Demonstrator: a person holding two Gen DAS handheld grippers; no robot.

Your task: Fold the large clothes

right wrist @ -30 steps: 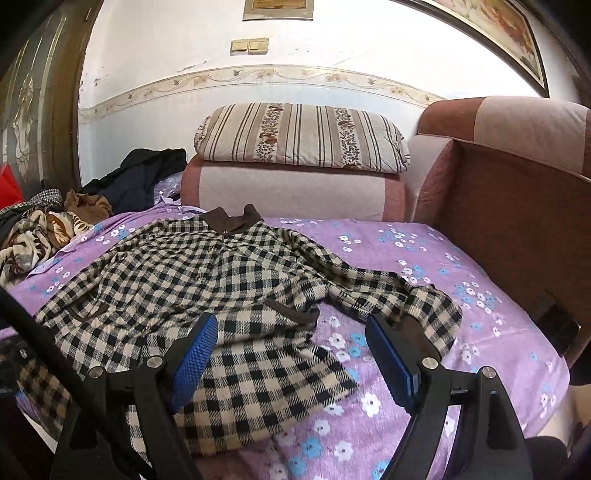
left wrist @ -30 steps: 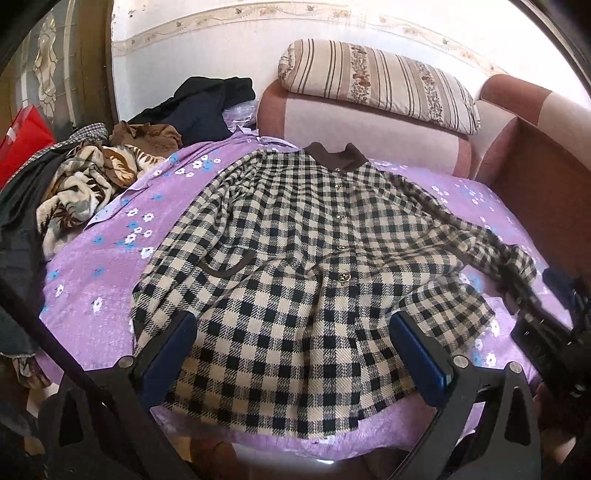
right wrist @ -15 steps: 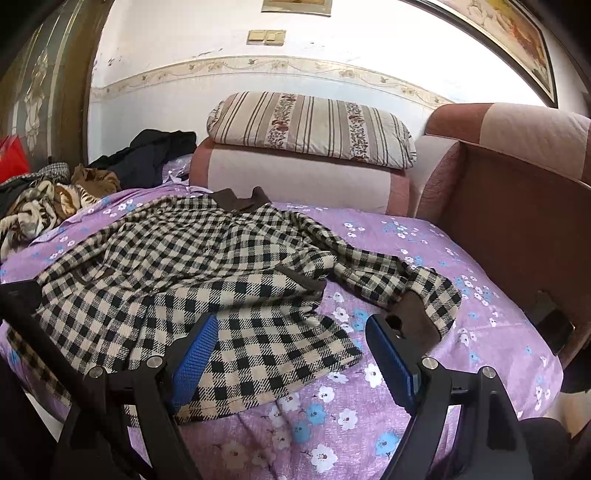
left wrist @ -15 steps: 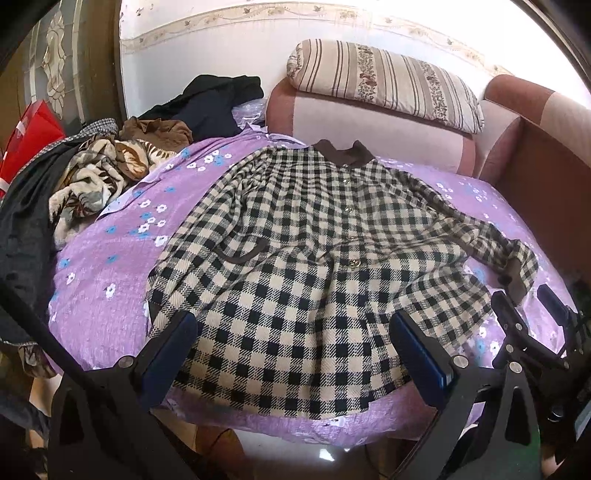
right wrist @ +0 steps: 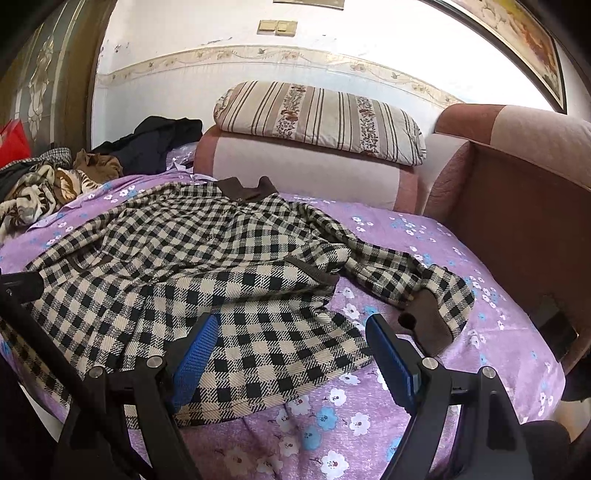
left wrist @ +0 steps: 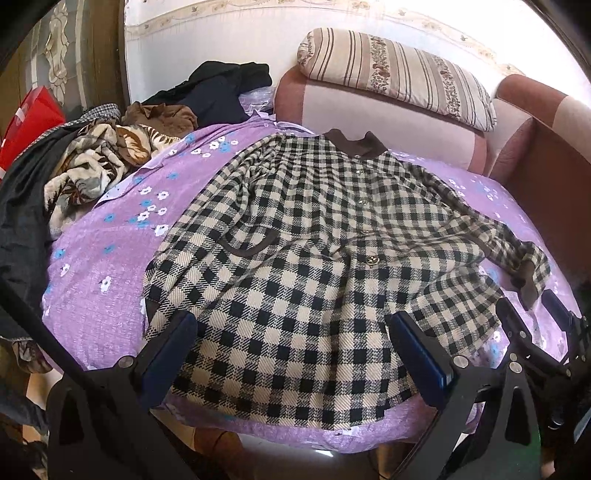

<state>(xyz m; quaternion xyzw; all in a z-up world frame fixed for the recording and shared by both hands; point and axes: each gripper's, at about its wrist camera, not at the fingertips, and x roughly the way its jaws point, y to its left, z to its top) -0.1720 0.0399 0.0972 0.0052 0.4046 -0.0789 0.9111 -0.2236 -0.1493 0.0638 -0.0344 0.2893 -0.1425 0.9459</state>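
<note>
Left wrist view puts our left gripper [left wrist: 291, 354] low over the near hem of the checked coat [left wrist: 325, 258], its blue-padded fingers [left wrist: 168, 354] spread wide and holding nothing. We see the coat lying face up, buttoned, on the purple flowered bedspread [left wrist: 110, 258], brown collar [left wrist: 354, 142] at the far end and one sleeve trailing off to the right. Our right gripper [left wrist: 535, 317] shows at the right edge of this view, just beside the sleeve's brown cuff [left wrist: 526, 284]. To the left, a heap of patterned and dark clothes [left wrist: 96, 158] crowds the bed's edge, with a red bag [left wrist: 29, 118] behind it. Farther back we find a striped pillow [left wrist: 399, 77] on top of the pink sofa back [left wrist: 369, 114]. Right wrist view shows our right gripper [right wrist: 291, 354] likewise agape and empty, over the coat's near corner [right wrist: 266, 354], the cuff [right wrist: 428, 321] just right of it. Only this view shows the wall switches [right wrist: 277, 26] and a framed picture [right wrist: 517, 48] above.
</note>
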